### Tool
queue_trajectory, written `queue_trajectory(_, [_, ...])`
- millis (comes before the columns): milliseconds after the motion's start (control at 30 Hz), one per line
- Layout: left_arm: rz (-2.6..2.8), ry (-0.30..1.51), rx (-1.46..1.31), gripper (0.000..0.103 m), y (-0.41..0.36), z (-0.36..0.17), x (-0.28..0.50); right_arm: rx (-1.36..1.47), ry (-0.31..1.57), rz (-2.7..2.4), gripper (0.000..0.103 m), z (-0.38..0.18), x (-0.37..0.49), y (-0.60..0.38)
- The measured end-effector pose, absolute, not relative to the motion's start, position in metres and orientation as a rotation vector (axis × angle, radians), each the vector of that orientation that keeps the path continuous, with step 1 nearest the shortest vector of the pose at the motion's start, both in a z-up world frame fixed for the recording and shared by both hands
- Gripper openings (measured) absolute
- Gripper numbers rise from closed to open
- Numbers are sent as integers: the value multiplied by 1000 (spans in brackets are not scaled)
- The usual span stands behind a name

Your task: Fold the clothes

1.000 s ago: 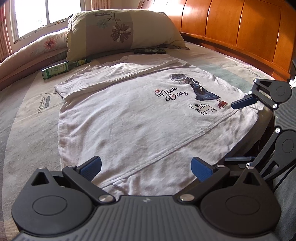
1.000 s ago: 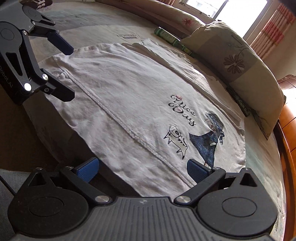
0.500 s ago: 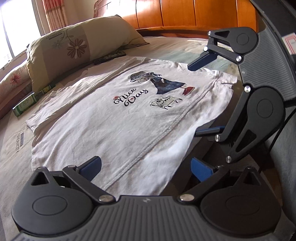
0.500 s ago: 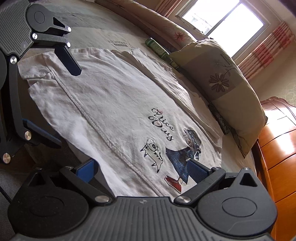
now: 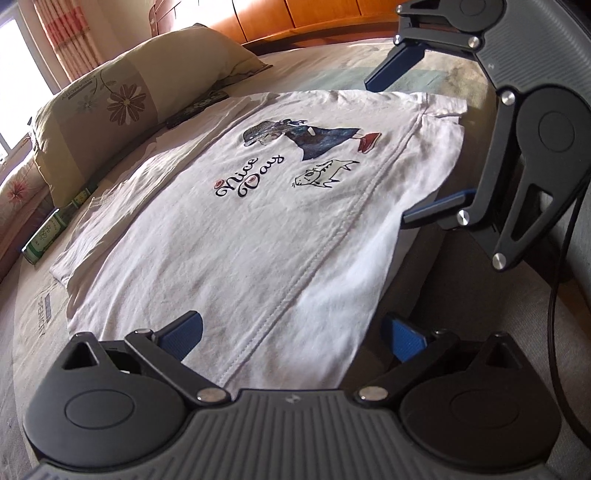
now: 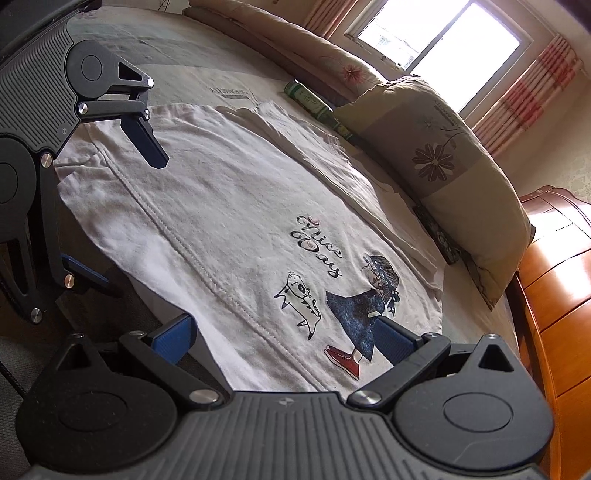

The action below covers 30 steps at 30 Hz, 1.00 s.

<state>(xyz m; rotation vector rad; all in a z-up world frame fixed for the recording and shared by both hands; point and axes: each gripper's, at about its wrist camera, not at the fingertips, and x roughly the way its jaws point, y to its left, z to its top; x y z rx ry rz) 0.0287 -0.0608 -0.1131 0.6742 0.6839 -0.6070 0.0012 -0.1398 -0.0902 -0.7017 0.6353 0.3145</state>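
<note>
The bed [image 5: 332, 79] stretches ahead of both grippers under a white T-shirt [image 5: 229, 236], spread flat and printed with "Nice Day", a girl and a cat. One stitched fold line crosses the cloth. The left gripper [image 5: 291, 332] hangs over the shirt's near hem with its jaws spread wide and empty. The right gripper [image 6: 284, 330] is spread too, above the near corner by the print. Bare bed lies beyond the far edge. A flowered pillow [image 6: 436, 158] and a green box [image 6: 308, 99] sit ahead, beneath the window [image 6: 439, 35].
</note>
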Motion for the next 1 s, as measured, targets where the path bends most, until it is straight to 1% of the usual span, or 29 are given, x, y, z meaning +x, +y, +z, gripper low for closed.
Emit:
queue_trajectory(367, [-612, 563, 875, 103, -66, -109, 25, -654, 638, 319, 103, -88, 1, -139])
queue_trajectory(467, [-590, 559, 865, 103, -65, -106, 28, -627, 638, 348, 103, -85, -2, -140])
queue_trajectory(700, [-569, 543, 824, 103, -60, -96, 28, -686, 625, 459, 103, -93, -9, -120])
queue_trajectory(833, [-571, 546, 821, 102, -59, -94, 27, -785, 597, 389, 103, -107, -6, -106])
queue_trajectory(1000, [-620, 545, 807, 102, -63, -98, 24, -823, 536, 301, 103, -107, -3, -106])
